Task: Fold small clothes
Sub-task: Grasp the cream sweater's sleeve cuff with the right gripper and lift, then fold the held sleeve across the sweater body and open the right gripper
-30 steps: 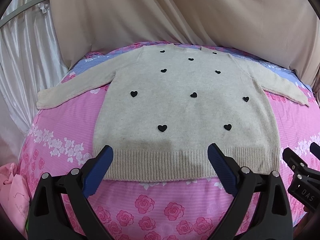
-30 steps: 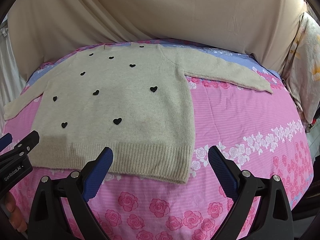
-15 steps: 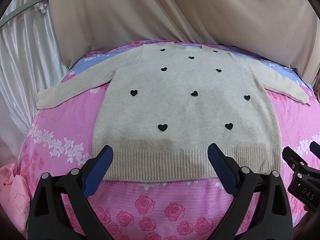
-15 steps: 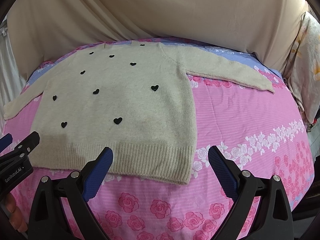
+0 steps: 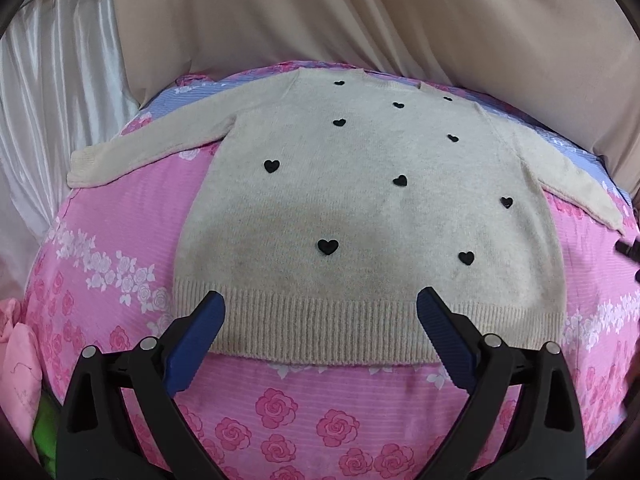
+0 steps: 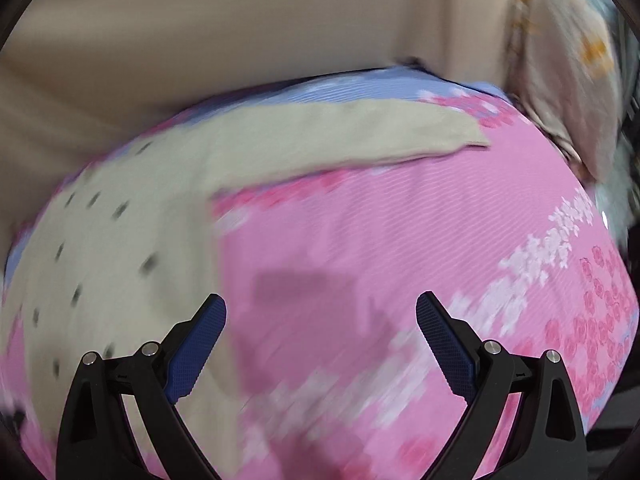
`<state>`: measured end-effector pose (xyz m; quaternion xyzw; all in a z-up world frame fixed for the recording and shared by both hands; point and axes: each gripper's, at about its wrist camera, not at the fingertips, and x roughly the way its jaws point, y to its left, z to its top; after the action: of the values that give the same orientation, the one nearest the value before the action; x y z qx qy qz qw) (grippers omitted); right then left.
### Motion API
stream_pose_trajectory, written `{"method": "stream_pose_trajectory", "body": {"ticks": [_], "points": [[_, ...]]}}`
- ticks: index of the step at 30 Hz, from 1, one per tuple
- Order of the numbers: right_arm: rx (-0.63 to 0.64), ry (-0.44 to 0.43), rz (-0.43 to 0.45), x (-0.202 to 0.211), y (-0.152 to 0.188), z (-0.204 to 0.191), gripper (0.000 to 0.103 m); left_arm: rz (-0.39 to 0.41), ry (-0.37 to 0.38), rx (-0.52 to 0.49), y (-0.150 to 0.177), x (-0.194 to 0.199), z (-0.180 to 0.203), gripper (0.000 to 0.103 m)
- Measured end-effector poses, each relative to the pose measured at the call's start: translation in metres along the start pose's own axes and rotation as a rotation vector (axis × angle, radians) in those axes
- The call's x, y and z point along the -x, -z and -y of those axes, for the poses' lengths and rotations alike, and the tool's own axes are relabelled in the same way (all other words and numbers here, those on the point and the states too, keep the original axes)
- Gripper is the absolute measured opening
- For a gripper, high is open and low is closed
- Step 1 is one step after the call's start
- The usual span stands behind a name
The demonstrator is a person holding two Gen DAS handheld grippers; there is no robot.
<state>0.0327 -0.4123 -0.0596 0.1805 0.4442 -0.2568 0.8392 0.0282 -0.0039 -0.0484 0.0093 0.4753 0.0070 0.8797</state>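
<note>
A small beige knit sweater [image 5: 368, 208] with black hearts lies flat, face up, on a pink floral bedsheet [image 5: 304, 408], sleeves spread to both sides. My left gripper [image 5: 320, 308] is open and empty, its blue pads hovering just above the ribbed hem [image 5: 320, 328]. My right gripper [image 6: 320, 312] is open and empty over bare sheet to the right of the sweater body [image 6: 120, 232]. The right sleeve [image 6: 340, 136] stretches ahead of it. The right wrist view is blurred by motion.
A beige curtain [image 5: 360, 16] hangs behind the bed. White satin drapes [image 5: 52, 92] are at the left. A pink cloth [image 5: 16, 360] lies at the bed's left edge. A floral pillow [image 6: 560, 60] sits at the far right.
My right gripper has swung quickly to the right, off the hem and toward the right sleeve. My left gripper has edged slightly forward. Both stay open.
</note>
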Motion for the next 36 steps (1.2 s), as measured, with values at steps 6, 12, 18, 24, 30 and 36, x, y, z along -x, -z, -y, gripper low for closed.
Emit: {"method": "stream_pose_trajectory", "body": {"ticks": [6,12,18,24,30,36], "points": [[-0.283,0.084,-0.016,-0.098,-0.113,0.129,0.094,-0.046,-0.043,0.009,0.006,-0.016,0.010,0.095],[-0.440,0.046,-0.037,-0.160,-0.158,0.187,0.092,-0.113,-0.055,-0.001,0.016,-0.029,0.020,0.095],[-0.429,0.033,-0.016,-0.186,-0.173,0.176,0.028,-0.139,-0.066,-0.008,0.018,-0.038,0.026,0.095],[-0.468,-0.123,0.095,-0.149,-0.194,0.146,0.012,-0.130,-0.047,0.010,0.010,-0.040,0.018,0.095],[-0.264,-0.362,0.236,-0.061,-0.237,0.033,0.011,-0.107,-0.018,0.072,0.000,-0.039,-0.006,0.095],[-0.071,-0.574,0.266,-0.003,-0.251,-0.119,0.011,-0.082,-0.004,0.146,-0.002,-0.032,-0.042,0.095]]}}
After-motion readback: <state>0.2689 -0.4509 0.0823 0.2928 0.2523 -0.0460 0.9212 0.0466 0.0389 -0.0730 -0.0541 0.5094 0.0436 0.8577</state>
